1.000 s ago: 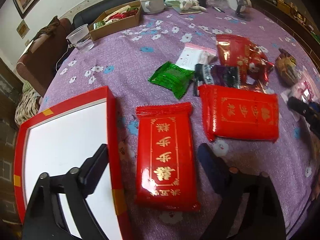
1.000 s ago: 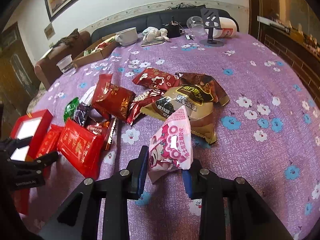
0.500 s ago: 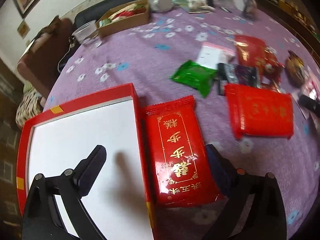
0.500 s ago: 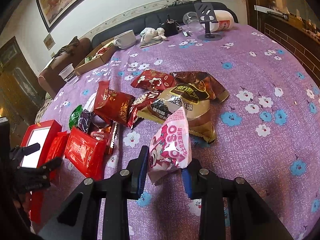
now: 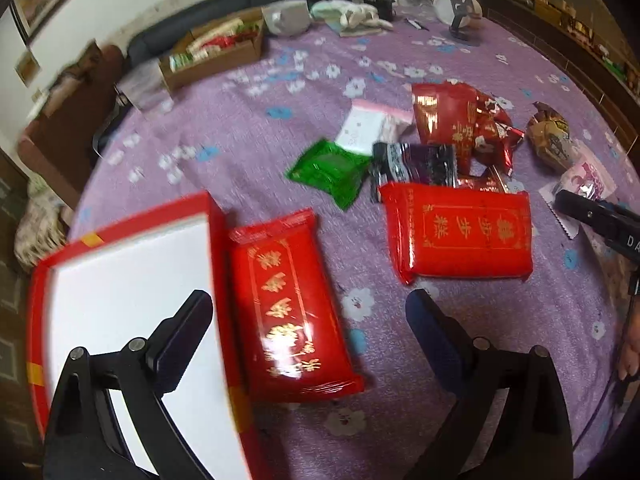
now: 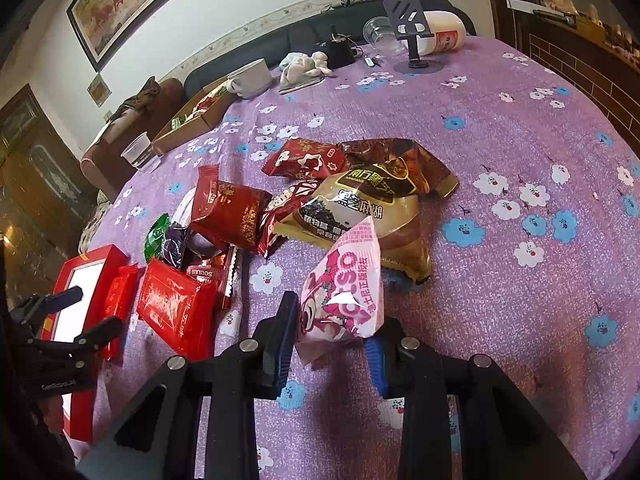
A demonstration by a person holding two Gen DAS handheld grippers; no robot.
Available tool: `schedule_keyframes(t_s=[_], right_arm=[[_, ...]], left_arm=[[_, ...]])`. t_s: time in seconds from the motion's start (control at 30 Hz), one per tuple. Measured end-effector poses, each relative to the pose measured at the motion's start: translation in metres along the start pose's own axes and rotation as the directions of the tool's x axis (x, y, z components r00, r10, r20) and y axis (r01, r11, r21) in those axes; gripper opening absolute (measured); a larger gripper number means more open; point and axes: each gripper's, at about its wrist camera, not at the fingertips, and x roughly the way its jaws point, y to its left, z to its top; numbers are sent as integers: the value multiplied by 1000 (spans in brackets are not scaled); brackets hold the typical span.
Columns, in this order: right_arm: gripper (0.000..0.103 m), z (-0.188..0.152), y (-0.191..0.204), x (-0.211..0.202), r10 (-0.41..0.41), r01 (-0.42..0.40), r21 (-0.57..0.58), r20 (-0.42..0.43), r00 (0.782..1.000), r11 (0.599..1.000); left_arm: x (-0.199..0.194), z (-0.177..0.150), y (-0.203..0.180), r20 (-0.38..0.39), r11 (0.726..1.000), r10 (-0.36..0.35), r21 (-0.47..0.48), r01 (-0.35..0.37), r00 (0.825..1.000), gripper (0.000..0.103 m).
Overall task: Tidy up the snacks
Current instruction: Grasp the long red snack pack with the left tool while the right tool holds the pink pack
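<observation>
The left gripper gapes wide over a red packet at lower centre, touching nothing. The right gripper pinches a pink packet at lower centre — red box lower left.

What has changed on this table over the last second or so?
The left gripper has just been opening its jaws wider; they stand open above the red packet beside the red box, not touching it. The right gripper stays clamped on the pink snack bag. The other snacks have not moved.
</observation>
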Motion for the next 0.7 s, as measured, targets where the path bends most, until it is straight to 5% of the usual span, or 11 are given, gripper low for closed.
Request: schedule_keyframes(t_s=[0.27,0.43,0.6,0.7], right_arm=[[36,0,-1,0,16,-16,14,-8,1000,1000],[36,0,-2,-1,28,-28,29,-10,1000,999],[37,0,-1,-1,30,-30,29,-11,999,999],[37,0,-2,-1,38,-37,36,-14,999,999]], left_arm=[[-8,-1,-3,-9,991,-127,-54,126,992,98],[-35,14,-35,112,996,-36,83,27,993,99],[-13,31,-69,44,983,-38,182,29,998,99],[-4,33,-80,10,980,-113,166,110,994,99]])
